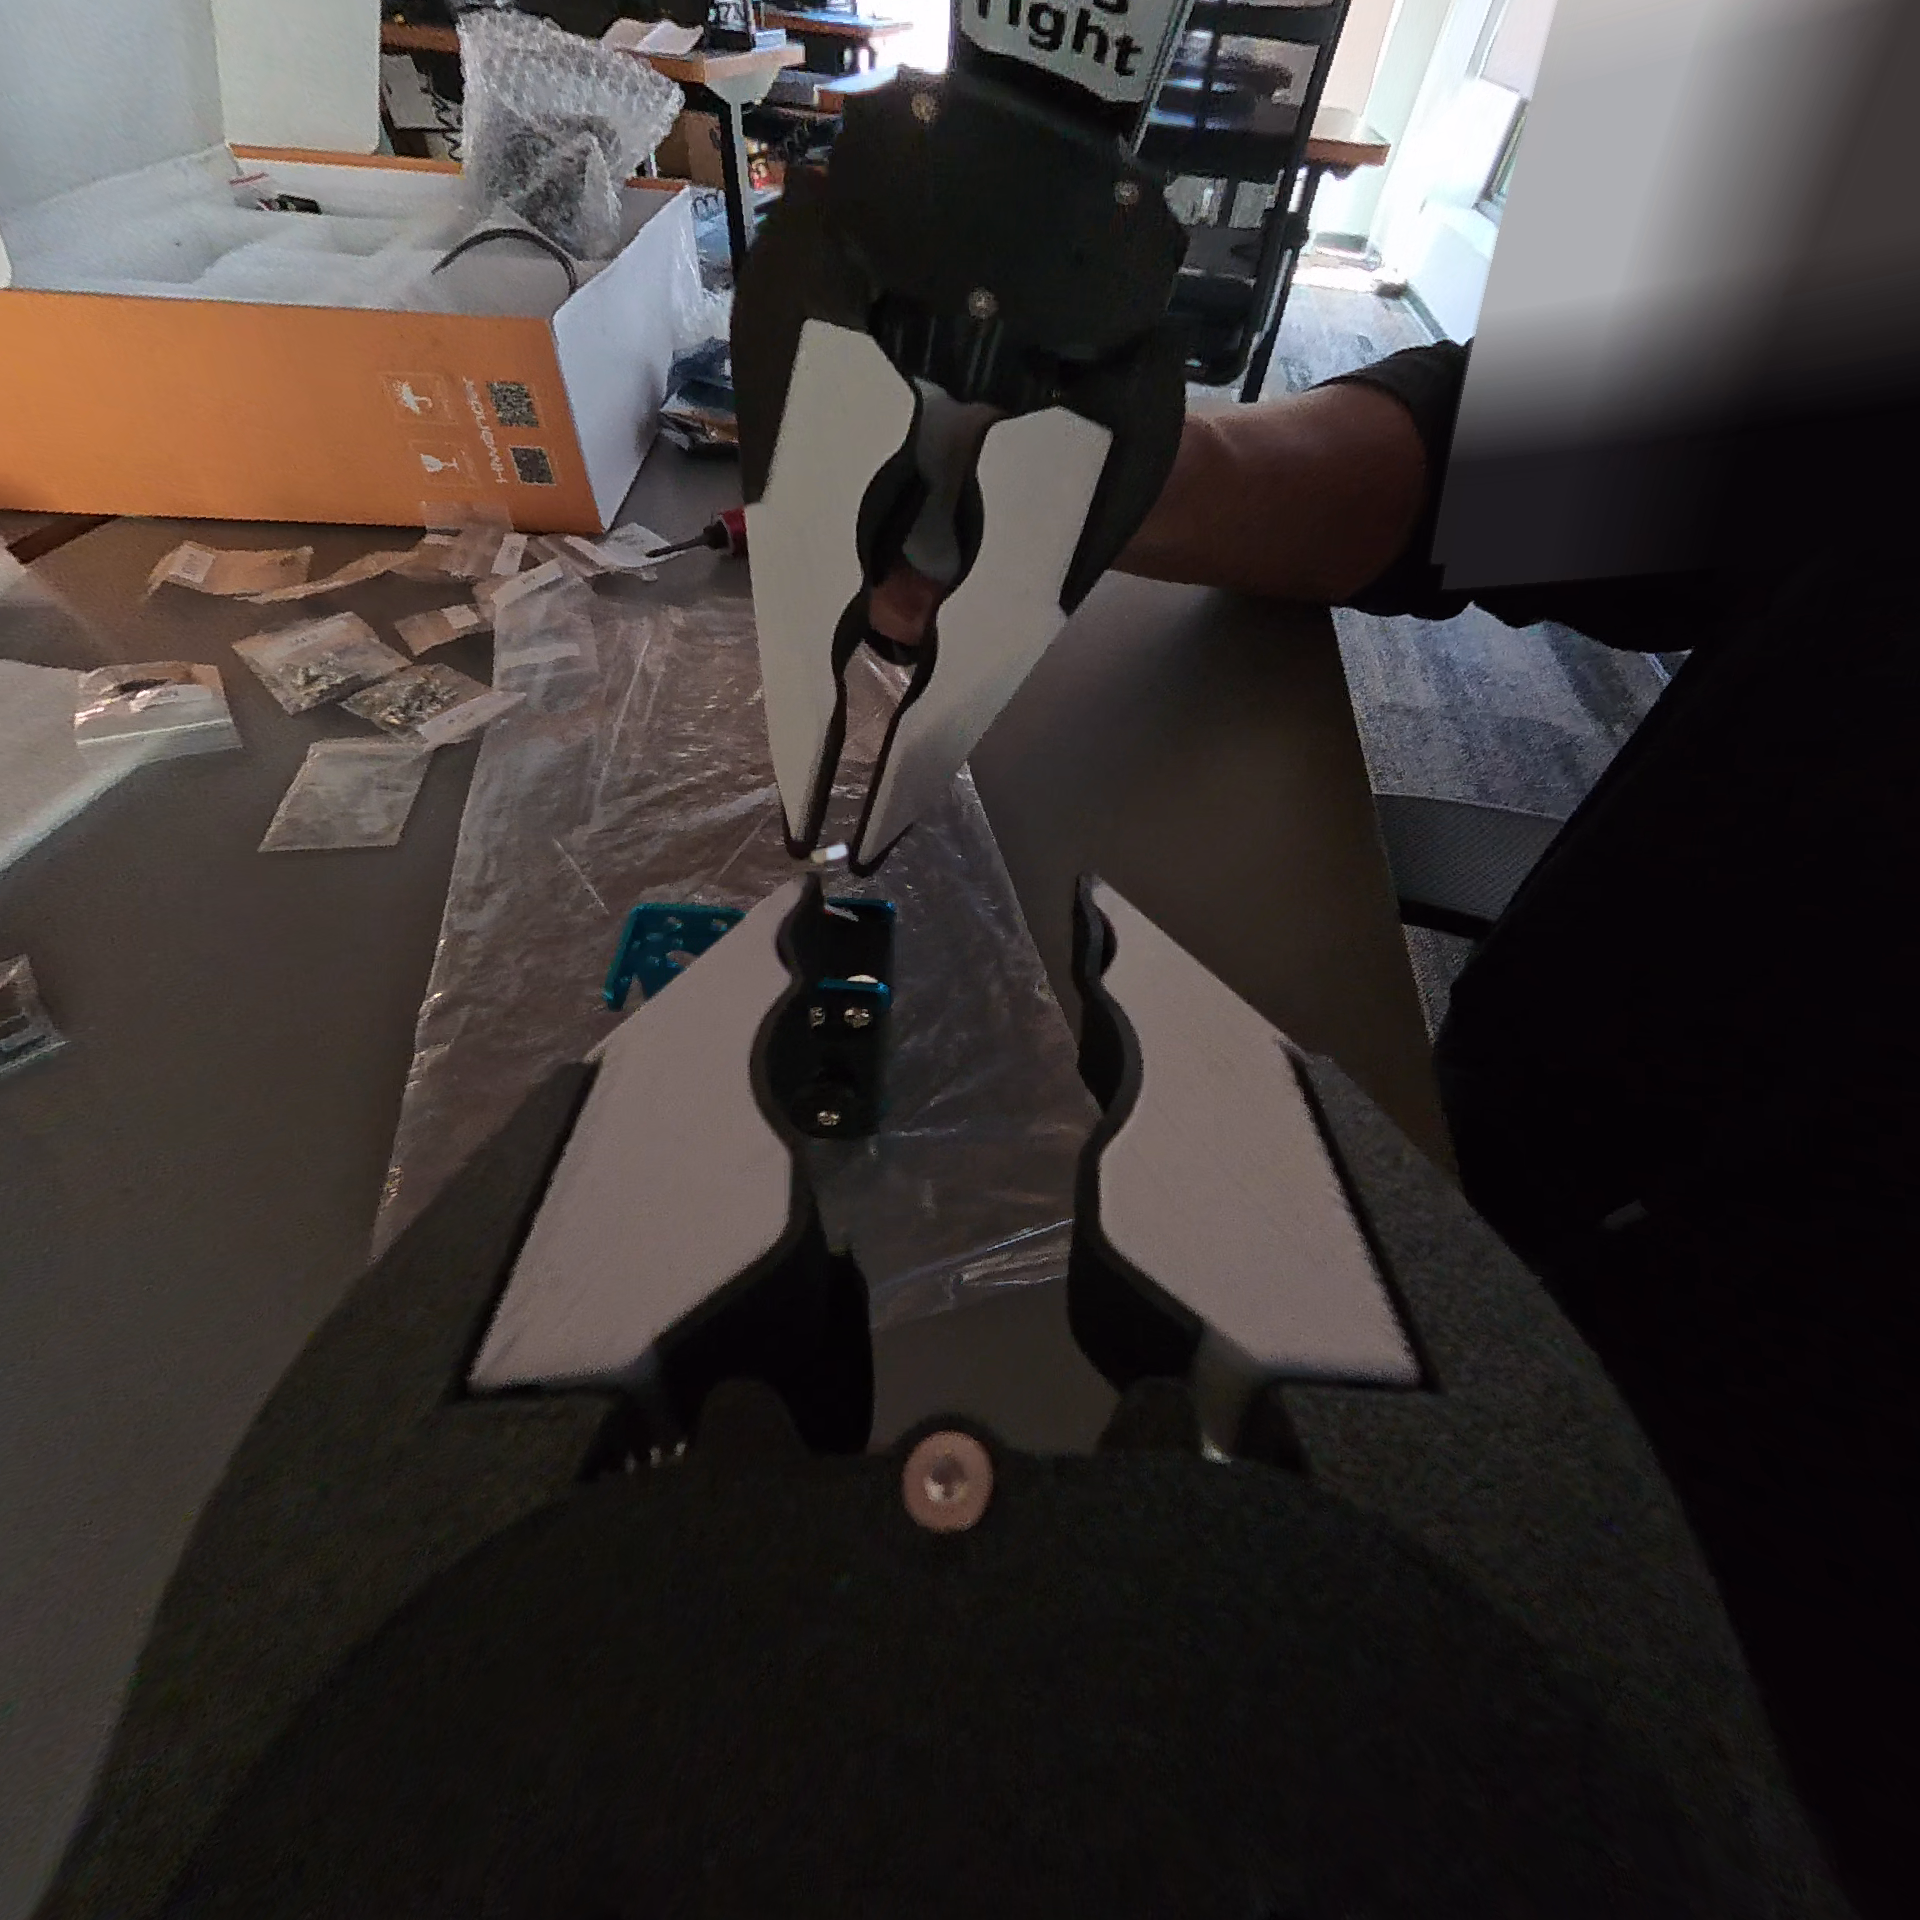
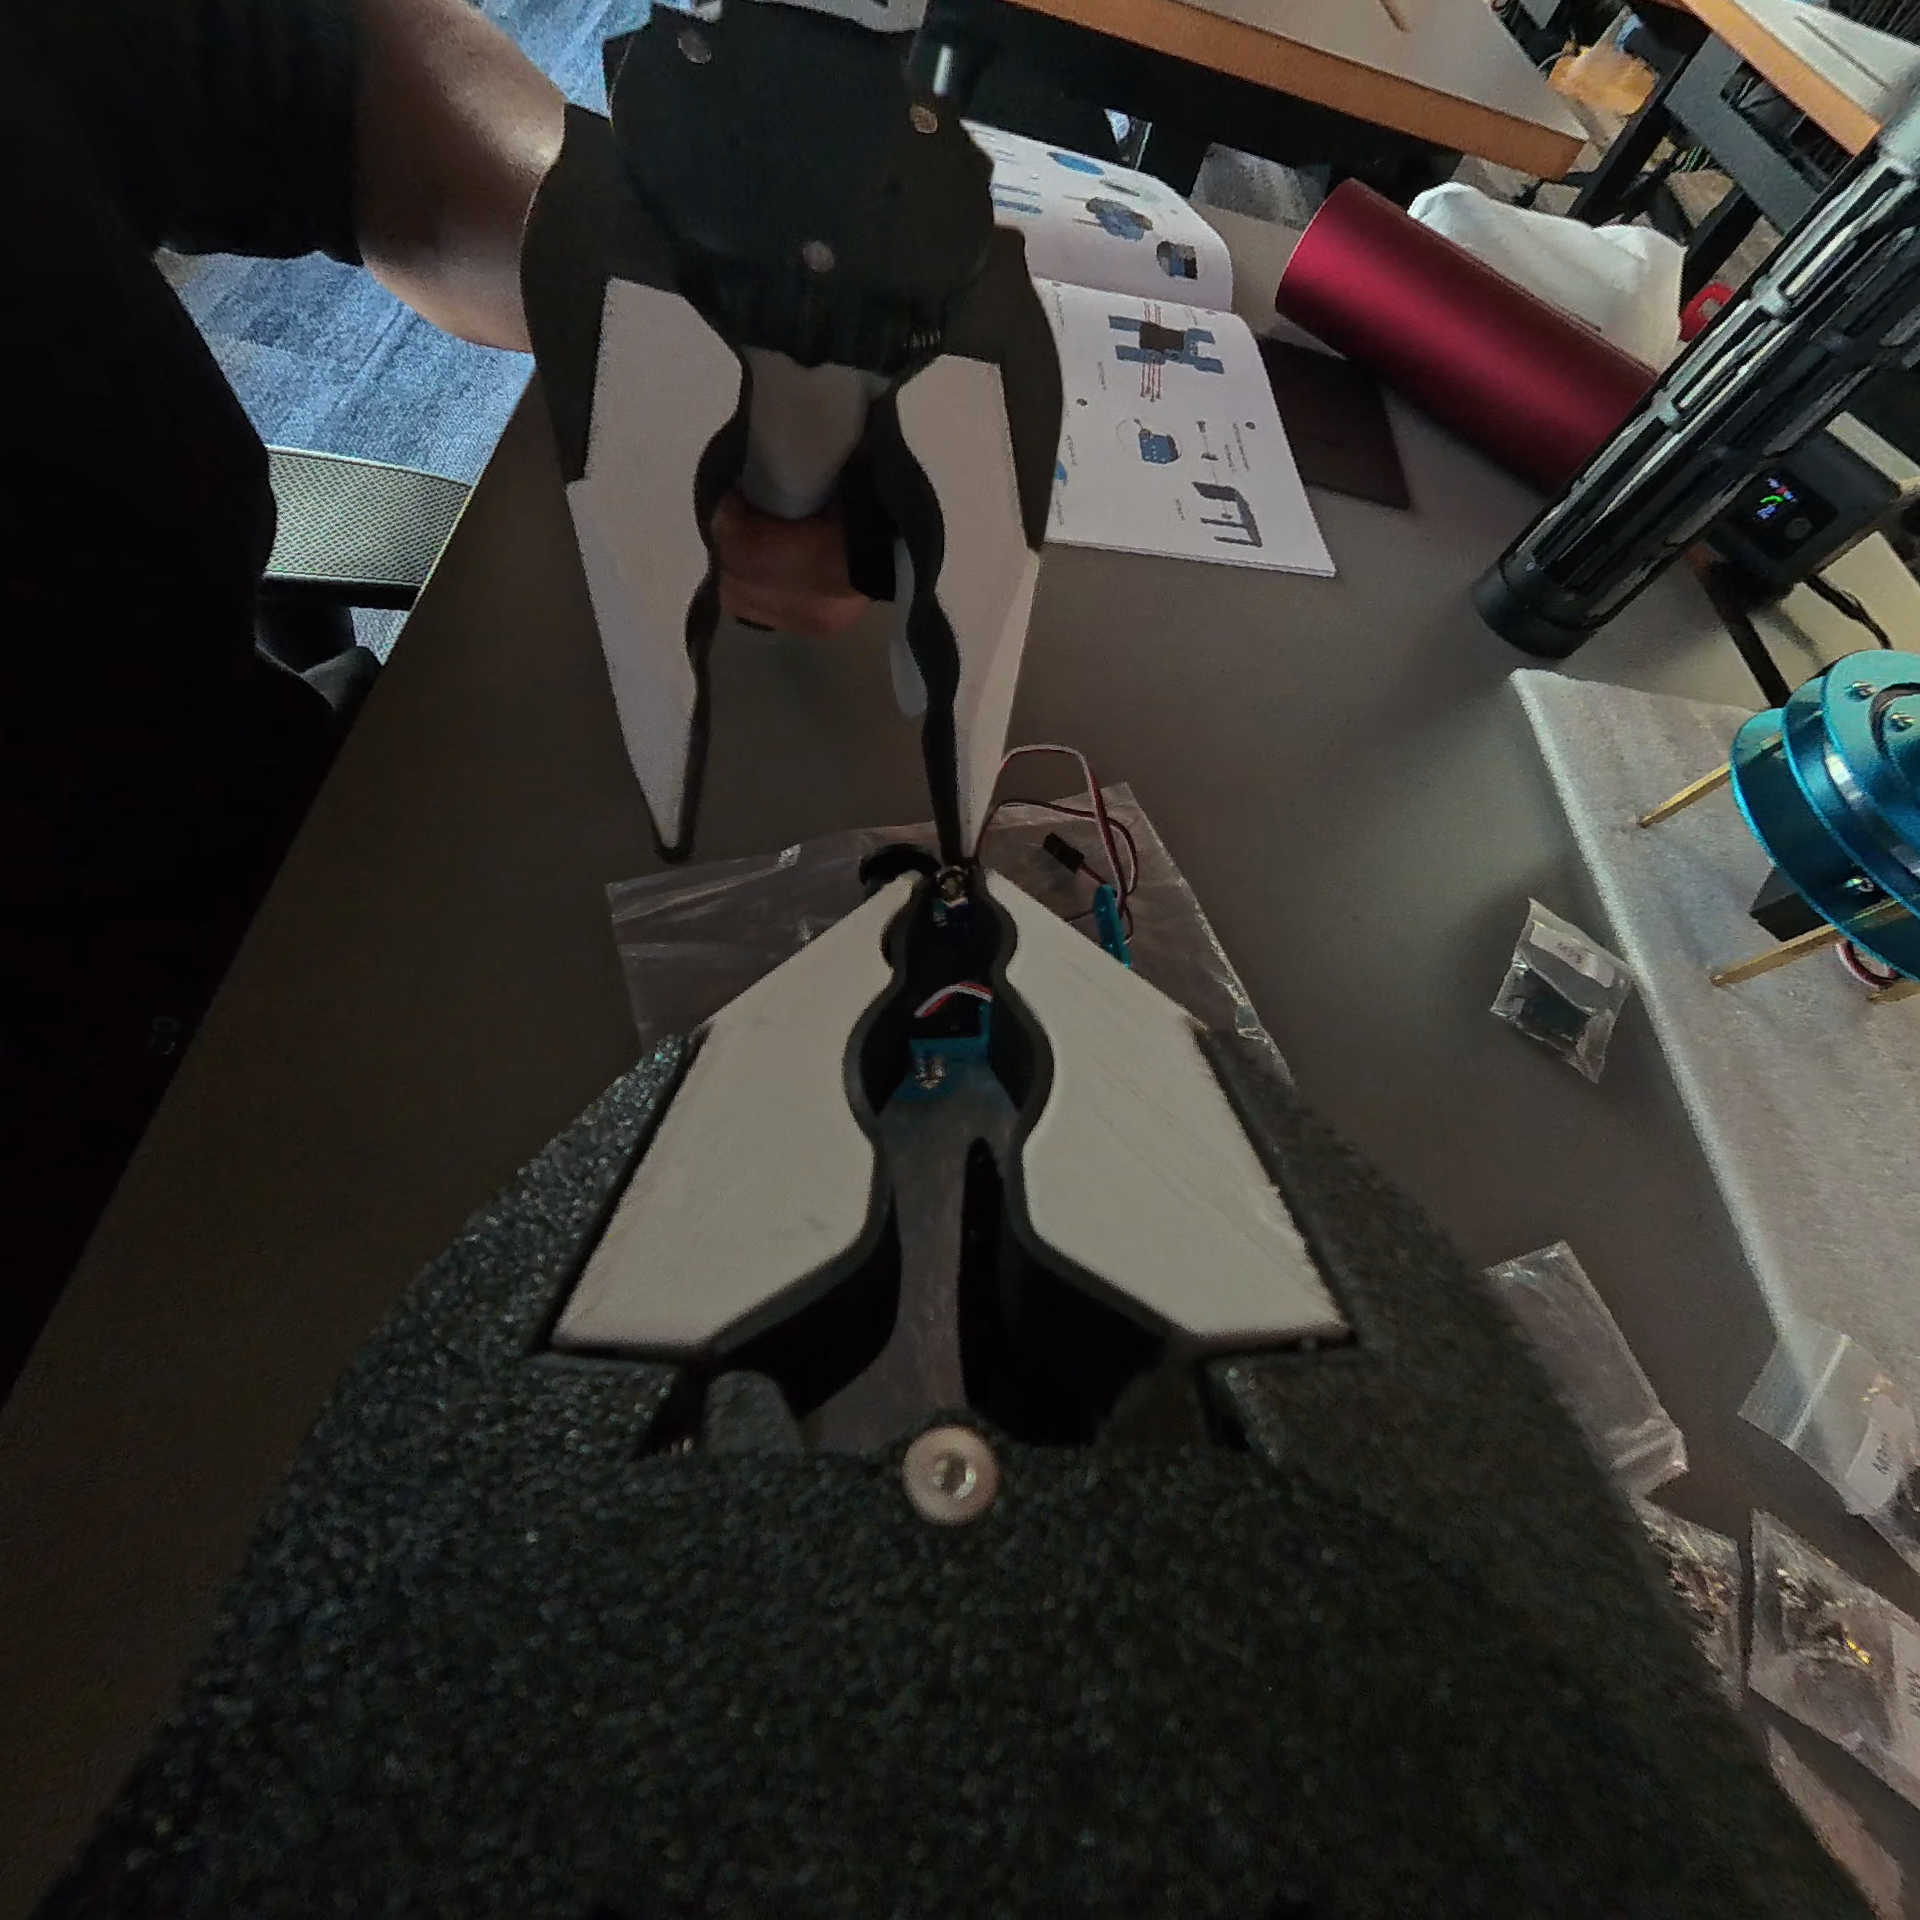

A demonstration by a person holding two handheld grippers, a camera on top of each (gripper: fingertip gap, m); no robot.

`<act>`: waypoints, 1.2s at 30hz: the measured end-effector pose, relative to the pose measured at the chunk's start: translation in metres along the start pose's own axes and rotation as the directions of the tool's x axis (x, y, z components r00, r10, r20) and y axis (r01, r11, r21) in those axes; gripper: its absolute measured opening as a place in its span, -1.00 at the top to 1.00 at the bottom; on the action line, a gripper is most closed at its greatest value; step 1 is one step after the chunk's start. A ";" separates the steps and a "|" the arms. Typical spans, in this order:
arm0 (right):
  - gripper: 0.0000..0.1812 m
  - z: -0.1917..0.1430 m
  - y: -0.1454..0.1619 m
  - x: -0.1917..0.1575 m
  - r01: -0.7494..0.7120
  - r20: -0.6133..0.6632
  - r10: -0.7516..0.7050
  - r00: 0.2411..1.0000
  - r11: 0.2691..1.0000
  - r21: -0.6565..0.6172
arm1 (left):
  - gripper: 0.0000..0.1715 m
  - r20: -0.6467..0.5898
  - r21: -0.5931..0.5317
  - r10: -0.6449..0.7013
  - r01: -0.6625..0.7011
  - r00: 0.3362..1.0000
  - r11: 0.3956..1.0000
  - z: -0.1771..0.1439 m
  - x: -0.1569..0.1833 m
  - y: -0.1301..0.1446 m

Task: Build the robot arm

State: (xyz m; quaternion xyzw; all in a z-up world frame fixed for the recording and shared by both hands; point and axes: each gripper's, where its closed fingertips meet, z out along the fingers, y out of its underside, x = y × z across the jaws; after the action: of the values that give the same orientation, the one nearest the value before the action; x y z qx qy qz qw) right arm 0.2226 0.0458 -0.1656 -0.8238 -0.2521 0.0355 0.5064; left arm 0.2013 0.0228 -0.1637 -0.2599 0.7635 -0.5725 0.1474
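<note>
A black servo in a blue bracket (image 1: 844,1029) stands on a clear plastic bag (image 1: 665,748) on the grey table. My left gripper (image 1: 940,894) is open wide. Its left finger (image 1: 675,1143) lies against the servo's side and its right finger is well clear. My right gripper (image 1: 833,854) comes in from the far side, above the servo's top end. Its tips are pinched on a small pale part (image 1: 831,854). In the right wrist view my right gripper (image 2: 951,873) is shut, with the servo (image 2: 945,1060) below its fingers. The open left gripper (image 2: 821,836) faces it.
An orange and white box (image 1: 312,416), small bags of screws (image 1: 343,665), a loose blue bracket (image 1: 665,956) and a red-collared screwdriver (image 1: 717,530) lie to the left. An open booklet (image 2: 1174,416), red cylinder (image 2: 1455,332), black device (image 2: 1714,416), blue round assembly (image 2: 1849,810) and servo wires (image 2: 1060,821) are nearby. The loose blue bracket (image 1: 665,956) sits 4 cm or so from the ends of my right fingers.
</note>
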 end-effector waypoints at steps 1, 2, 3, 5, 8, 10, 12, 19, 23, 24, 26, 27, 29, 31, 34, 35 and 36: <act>0.94 0.001 0.001 -0.001 -0.005 0.010 0.005 1.000 1.000 -0.007 | 0.46 -0.010 0.005 -0.003 0.003 1.000 1.000 0.001 0.002 -0.001; 0.95 0.002 0.003 -0.002 -0.006 0.012 0.006 1.000 1.000 -0.017 | 0.45 -0.014 0.008 -0.003 0.003 1.000 1.000 0.001 0.003 -0.002; 0.95 0.004 0.005 -0.002 -0.002 0.008 0.003 1.000 1.000 -0.022 | 0.46 -0.019 0.009 0.000 0.000 1.000 1.000 0.002 0.005 -0.002; 0.98 0.005 0.006 -0.004 0.004 0.014 -0.003 1.000 1.000 -0.022 | 0.46 -0.021 0.004 0.008 -0.008 1.000 1.000 0.003 0.006 -0.001; 0.98 0.007 0.008 -0.004 0.007 0.010 -0.006 1.000 0.999 -0.035 | 0.48 0.002 -0.014 0.036 -0.036 0.999 0.999 0.003 0.004 0.002; 0.98 0.007 0.008 -0.005 0.000 0.017 0.001 1.000 0.999 -0.034 | 0.48 0.001 -0.013 0.030 -0.030 1.000 0.999 0.002 0.004 0.002; 0.98 0.006 0.010 -0.002 -0.002 0.009 0.002 1.000 0.999 -0.053 | 0.48 0.008 -0.012 0.018 -0.018 1.000 1.000 0.001 0.001 0.002; 0.98 0.000 0.023 0.000 -0.012 0.001 0.012 1.000 0.993 -0.116 | 0.48 0.038 -0.035 0.000 0.001 0.999 0.999 -0.001 -0.009 0.007; 0.98 -0.027 0.052 0.021 -0.077 -0.030 0.071 0.997 0.955 -0.285 | 0.48 0.053 -0.035 0.008 -0.006 0.999 0.999 -0.003 -0.011 0.007; 0.98 -0.036 0.071 0.032 -0.121 -0.059 0.106 0.993 0.923 -0.365 | 0.47 0.054 -0.032 0.004 -0.002 0.999 0.999 -0.004 -0.011 0.007; 0.98 -0.051 0.109 0.040 -0.203 -0.071 0.192 0.979 0.860 -0.469 | 0.48 0.052 -0.030 -0.001 0.003 0.999 1.000 -0.004 -0.011 0.007; 0.98 -0.056 0.121 0.043 -0.239 -0.077 0.231 0.970 0.841 -0.486 | 0.48 0.051 -0.033 -0.002 0.003 0.999 0.999 -0.003 -0.011 0.008; 0.98 -0.062 0.138 0.047 -0.287 -0.088 0.283 0.955 0.811 -0.509 | 0.48 0.050 -0.042 0.001 0.001 0.999 0.999 -0.002 -0.011 0.010; 0.98 -0.064 0.143 0.051 -0.289 -0.095 0.281 0.955 0.811 -0.509 | 0.48 0.050 -0.047 0.008 -0.006 0.999 0.999 -0.002 -0.010 0.011; 0.98 -0.065 0.146 0.051 -0.278 -0.098 0.267 0.959 0.810 -0.517 | 0.48 0.057 -0.056 0.028 -0.024 0.998 0.998 -0.001 -0.009 0.012; 0.98 -0.065 0.146 0.051 -0.274 -0.096 0.264 0.960 0.810 -0.519 | 0.48 0.060 -0.058 0.033 -0.030 0.998 0.998 -0.001 -0.009 0.013; 0.98 -0.065 0.146 0.051 -0.273 -0.097 0.261 0.960 0.811 -0.518 | 0.48 0.061 -0.058 0.035 -0.032 0.998 0.998 -0.002 -0.009 0.013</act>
State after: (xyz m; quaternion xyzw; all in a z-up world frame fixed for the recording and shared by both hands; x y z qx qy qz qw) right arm 0.3429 -0.0371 -0.2481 -0.9583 -0.1287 0.0272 0.2538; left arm 0.2051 0.0318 -0.1759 -0.2686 0.7789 -0.5397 0.1730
